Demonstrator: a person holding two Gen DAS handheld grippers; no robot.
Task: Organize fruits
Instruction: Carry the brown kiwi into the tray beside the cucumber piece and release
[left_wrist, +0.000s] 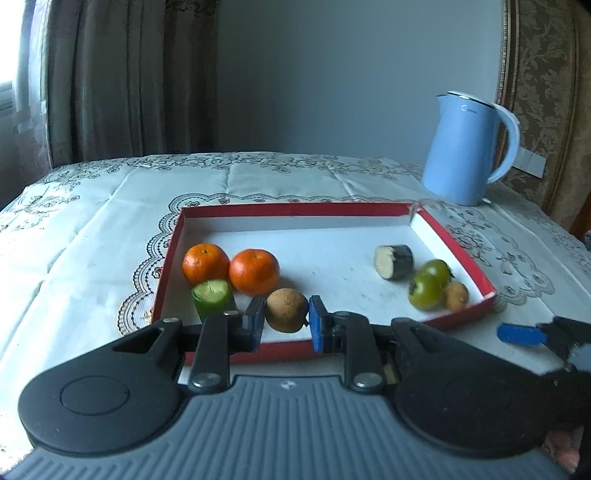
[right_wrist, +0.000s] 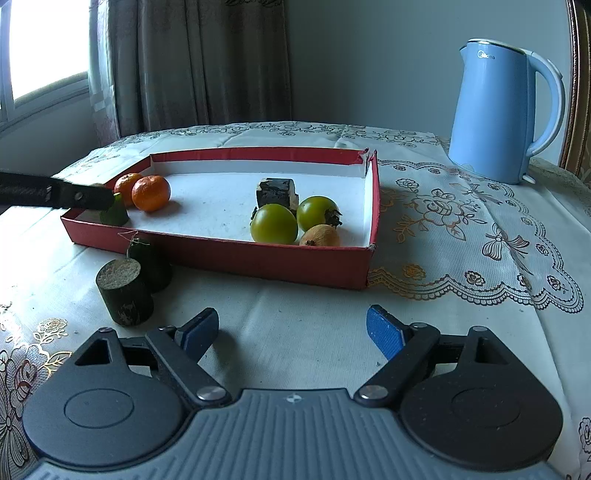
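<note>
Red-walled and white-floored, the shallow tray (left_wrist: 458, 254) lies on the lace-patterned cloth covering the surface (left_wrist: 92, 229). We find our left gripper (left_wrist: 286, 314) clenched on a brown kiwi-like fruit (left_wrist: 287, 309), one blue pad pressed on each flank, the fruit sitting between the jaws above the tray's near wall. Just ahead and left of those jaws we note a green cucumber piece (left_wrist: 213, 297), and behind it two oranges (left_wrist: 254, 271) side by side, touching or nearly so. Ahead and right of the left jaws lie a dark-skinned pale-fleshed stub (left_wrist: 393, 261), two green persimmon-like fruits (left_wrist: 425, 291) and a second small brown fruit (left_wrist: 456, 295), grouped in the tray's near right corner.

We find our right gripper (right_wrist: 293, 332) released, jaws standing wide with only bare cloth between them. It sits outside the tray, on the near side. Ahead and left of its jaws two dark cylindrical pieces (right_wrist: 125, 291) stand upright on the cloth, just beside each other and close to the tray's near wall. Whether they touch that wall we cannot tell.

Far ahead and right of both jaws a blue kettle (right_wrist: 495, 114) stands on the surface, well apart from the tray.
</note>
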